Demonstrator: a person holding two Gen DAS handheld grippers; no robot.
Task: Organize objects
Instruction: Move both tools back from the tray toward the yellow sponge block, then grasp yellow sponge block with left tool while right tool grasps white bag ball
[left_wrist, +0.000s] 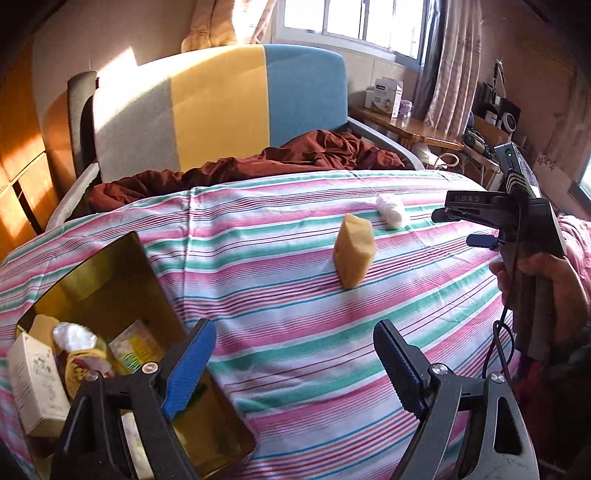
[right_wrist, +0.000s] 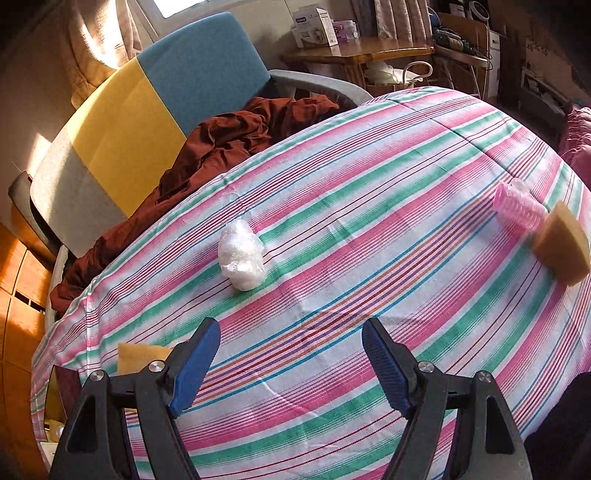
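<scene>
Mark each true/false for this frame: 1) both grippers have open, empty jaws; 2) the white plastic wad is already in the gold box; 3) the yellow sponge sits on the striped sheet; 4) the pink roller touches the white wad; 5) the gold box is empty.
1. True: the left gripper and right gripper both have jaws apart, nothing between them.
2. False: the white plastic wad lies on the striped sheet, outside the gold box.
3. True: the yellow sponge rests on the sheet.
4. False: the pink roller lies far from the wad, beside a brown sponge.
5. False: the box already holds several items.
</scene>
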